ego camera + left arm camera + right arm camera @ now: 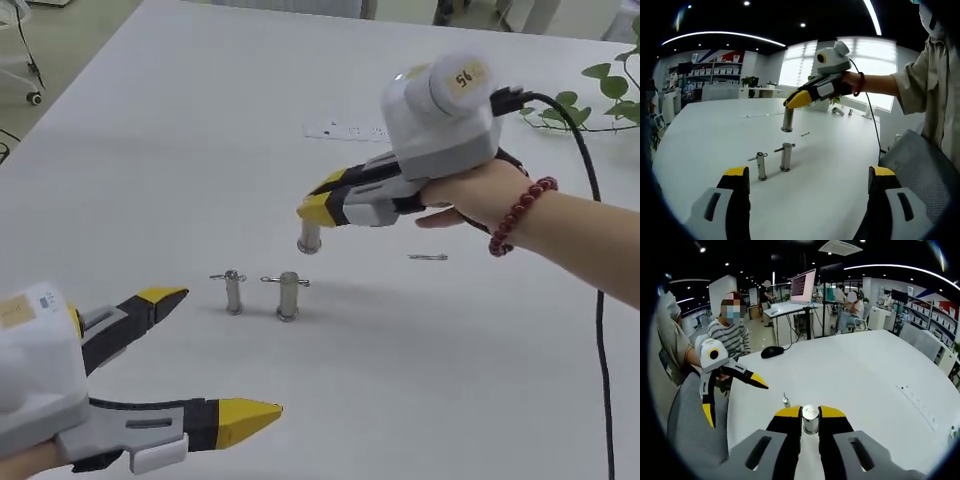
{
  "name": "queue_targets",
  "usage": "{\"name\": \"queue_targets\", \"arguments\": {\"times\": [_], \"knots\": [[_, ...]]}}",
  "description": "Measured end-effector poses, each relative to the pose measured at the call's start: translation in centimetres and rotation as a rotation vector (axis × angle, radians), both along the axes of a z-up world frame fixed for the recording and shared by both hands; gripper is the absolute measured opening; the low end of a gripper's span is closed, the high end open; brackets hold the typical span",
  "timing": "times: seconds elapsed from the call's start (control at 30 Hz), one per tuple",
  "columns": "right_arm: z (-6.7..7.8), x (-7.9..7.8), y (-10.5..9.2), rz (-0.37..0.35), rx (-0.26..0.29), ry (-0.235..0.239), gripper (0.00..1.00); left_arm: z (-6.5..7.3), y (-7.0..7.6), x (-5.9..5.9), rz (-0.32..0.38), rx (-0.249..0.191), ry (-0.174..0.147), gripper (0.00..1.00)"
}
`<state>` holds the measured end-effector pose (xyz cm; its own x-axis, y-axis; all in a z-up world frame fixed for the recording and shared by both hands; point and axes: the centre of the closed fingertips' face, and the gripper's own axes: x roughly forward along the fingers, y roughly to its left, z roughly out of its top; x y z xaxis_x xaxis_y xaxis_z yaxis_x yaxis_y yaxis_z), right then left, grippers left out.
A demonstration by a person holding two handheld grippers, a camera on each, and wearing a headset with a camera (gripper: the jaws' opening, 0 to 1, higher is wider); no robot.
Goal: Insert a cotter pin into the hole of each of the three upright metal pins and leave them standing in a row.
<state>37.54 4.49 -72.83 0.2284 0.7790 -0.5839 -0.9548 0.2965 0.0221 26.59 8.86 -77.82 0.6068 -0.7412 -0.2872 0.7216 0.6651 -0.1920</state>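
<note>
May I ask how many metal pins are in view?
3. Two silver metal pins stand side by side on the white table; the third pin is clamped in the right gripper.

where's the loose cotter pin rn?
In the head view the loose cotter pin lies on the white table, right of the metal pin held by the right claw, apart from it.

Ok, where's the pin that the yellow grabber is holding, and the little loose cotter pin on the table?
held metal pin (309,240): head view, on its lower shaft.
loose cotter pin (428,257): head view, on its middle.
</note>
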Motion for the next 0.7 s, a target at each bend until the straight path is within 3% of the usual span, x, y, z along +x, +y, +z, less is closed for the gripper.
{"name": "queue_targets", "arguments": {"times": [0.33,0.7], "knots": [[-0.1,-3.1,-1.8,0.040,-0.009,0.022,0.11,0.1,-0.1,-0.2,0.007,-0.003,-0.006,0.99],[-1.3,-6.3,-3.3,0.066,-0.022,0.046,0.11,0.0,-0.3,-0.5,0.007,0.002,-0.006,0.98]]}}
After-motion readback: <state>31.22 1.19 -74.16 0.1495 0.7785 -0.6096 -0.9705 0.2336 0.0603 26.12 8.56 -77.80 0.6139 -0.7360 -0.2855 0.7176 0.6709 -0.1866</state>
